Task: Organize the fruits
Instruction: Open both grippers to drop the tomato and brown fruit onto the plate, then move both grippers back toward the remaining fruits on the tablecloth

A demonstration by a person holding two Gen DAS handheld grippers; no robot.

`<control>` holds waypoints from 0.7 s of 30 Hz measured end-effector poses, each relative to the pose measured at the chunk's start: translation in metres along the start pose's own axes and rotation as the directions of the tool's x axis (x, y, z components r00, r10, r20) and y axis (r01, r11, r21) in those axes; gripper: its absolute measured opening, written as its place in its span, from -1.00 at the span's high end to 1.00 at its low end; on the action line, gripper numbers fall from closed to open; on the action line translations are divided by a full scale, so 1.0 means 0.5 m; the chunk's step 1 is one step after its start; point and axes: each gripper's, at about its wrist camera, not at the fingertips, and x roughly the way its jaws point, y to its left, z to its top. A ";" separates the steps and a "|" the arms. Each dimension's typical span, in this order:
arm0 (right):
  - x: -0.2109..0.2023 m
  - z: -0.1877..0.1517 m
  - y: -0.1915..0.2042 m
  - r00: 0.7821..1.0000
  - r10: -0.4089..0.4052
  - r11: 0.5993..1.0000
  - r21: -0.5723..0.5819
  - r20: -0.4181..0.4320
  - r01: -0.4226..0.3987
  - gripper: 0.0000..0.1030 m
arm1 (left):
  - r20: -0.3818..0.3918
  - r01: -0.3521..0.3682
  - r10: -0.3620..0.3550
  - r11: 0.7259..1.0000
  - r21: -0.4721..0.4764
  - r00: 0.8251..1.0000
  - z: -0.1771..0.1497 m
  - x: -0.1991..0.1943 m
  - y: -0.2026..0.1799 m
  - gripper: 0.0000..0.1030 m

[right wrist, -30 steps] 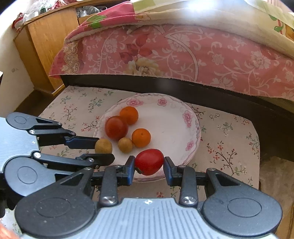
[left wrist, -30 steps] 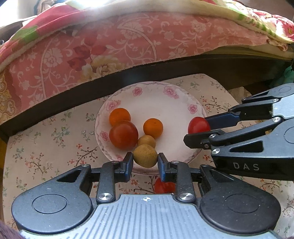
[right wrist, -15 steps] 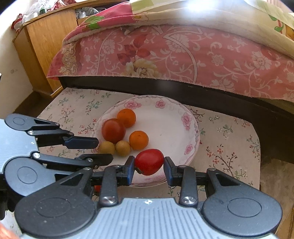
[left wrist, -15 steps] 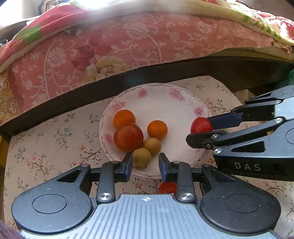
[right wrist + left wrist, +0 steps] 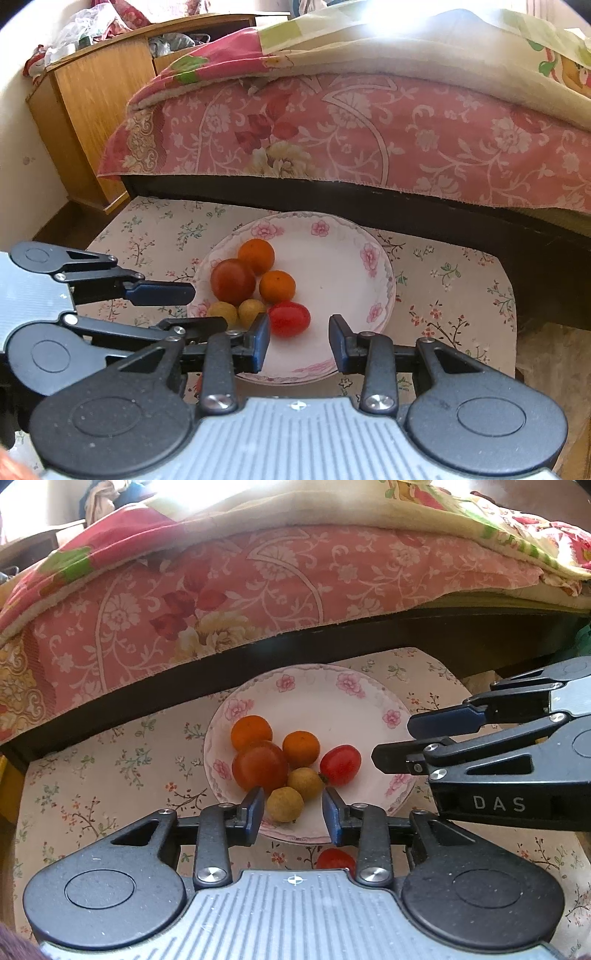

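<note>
Six fruits are being observed grouped on the left half of the floral plate [image 5: 373, 258]: two oranges [image 5: 256, 256], a large tomato [image 5: 232, 281], two small tan fruits [image 5: 252, 311] and an oval red tomato [image 5: 289, 318].

Right gripper [image 5: 298, 342]: jaws are being held wide apart, nothing between them. The oval red tomato is lying on the plate just ahead of the left-hand finger, apart from both pads.

Left gripper [image 5: 293, 814]: jaws are likewise parted. The nearer tan fruit [image 5: 285, 804] is sitting between the pads with a gap showing on each side; no grip is being made.

One more red fruit [image 5: 335, 858] is being seen on the tablecloth [image 5: 110, 782], partly hidden under the left gripper body.

Handling judgement: the tomatoes are being judged light, smooth-skinned, soft and easily bruised, so a gentle squeeze across the widest middle is being advised. The tan fruits are being taken as small and round, likely to roll, with the oranges likely offering better purchase. The plate is being treated as breakable.
</note>
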 end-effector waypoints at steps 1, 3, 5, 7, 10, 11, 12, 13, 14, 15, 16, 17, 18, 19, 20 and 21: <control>-0.002 0.000 0.000 1.000 -0.001 1.000 0.000 0.002 0.001 0.27 | 0.001 0.003 -0.003 1.000 0.002 1.000 0.000 -0.001 -0.001 0.15; -0.007 -0.002 0.000 1.000 0.005 1.000 0.004 0.003 -0.005 0.26 | 0.005 0.007 -0.007 1.000 0.008 1.000 -0.002 -0.007 -0.005 0.11; -0.012 -0.005 0.004 1.000 0.003 1.000 0.000 0.003 -0.003 0.26 | 0.006 0.007 -0.007 1.000 0.015 1.000 -0.005 -0.013 -0.011 0.11; -0.015 -0.008 0.009 1.000 -0.006 1.000 -0.008 -0.001 0.006 0.26 | 0.003 0.010 -0.010 1.000 0.021 1.000 -0.011 -0.017 -0.015 0.10; -0.017 -0.016 0.017 1.000 -0.008 1.000 -0.023 -0.007 0.008 0.26 | -0.001 0.001 -0.001 0.999 0.032 1.000 -0.020 -0.026 -0.018 0.10; -0.018 -0.019 0.018 1.000 -0.006 1.000 -0.024 -0.010 0.006 0.26 | -0.002 0.000 0.000 0.999 0.032 1.000 -0.022 -0.028 -0.017 0.09; -0.019 -0.021 0.020 1.000 -0.004 1.000 -0.026 -0.011 0.004 0.26 | -0.004 -0.003 0.003 1.000 0.030 1.000 -0.024 -0.031 -0.015 0.07; -0.020 -0.024 0.022 1.000 -0.005 1.000 -0.029 -0.012 0.004 0.26 | -0.004 -0.004 0.004 1.000 0.026 1.000 -0.026 -0.033 -0.013 0.06; -0.023 -0.028 0.022 1.000 -0.005 1.000 -0.029 -0.013 0.004 0.26 | -0.003 -0.005 0.005 1.000 0.023 1.000 -0.027 -0.035 -0.012 0.04; -0.024 -0.031 0.024 1.000 -0.002 1.000 -0.029 -0.015 0.001 0.26 | -0.002 -0.007 0.007 1.000 0.021 1.000 -0.028 -0.037 -0.012 0.03; -0.025 -0.034 0.025 1.000 -0.001 1.000 -0.028 -0.017 0.000 0.26 | 0.000 -0.008 0.008 1.000 0.021 1.000 -0.029 -0.040 -0.012 0.03; -0.027 -0.039 0.027 1.000 -0.001 1.000 -0.030 -0.020 0.001 0.26 | 0.001 -0.009 0.009 1.000 0.022 1.000 -0.030 -0.043 -0.013 0.03; -0.029 -0.043 0.028 1.000 -0.002 0.999 -0.032 -0.024 0.001 0.26 | 0.003 -0.010 0.010 1.000 0.023 1.000 -0.032 -0.045 -0.014 0.03; -0.032 -0.048 0.030 1.000 -0.002 0.999 -0.034 -0.027 0.001 0.26 | 0.003 -0.010 0.010 1.000 0.026 1.000 -0.033 -0.048 -0.015 0.03; -0.035 -0.051 0.031 1.000 0.000 0.999 -0.033 -0.030 -0.001 0.26 | 0.003 -0.009 0.009 1.000 0.028 1.000 -0.035 -0.051 -0.017 0.03; -0.039 -0.054 0.032 0.999 0.001 0.999 -0.032 -0.032 -0.002 0.26 | 0.004 -0.009 0.008 1.000 0.030 1.000 -0.037 -0.054 -0.019 0.03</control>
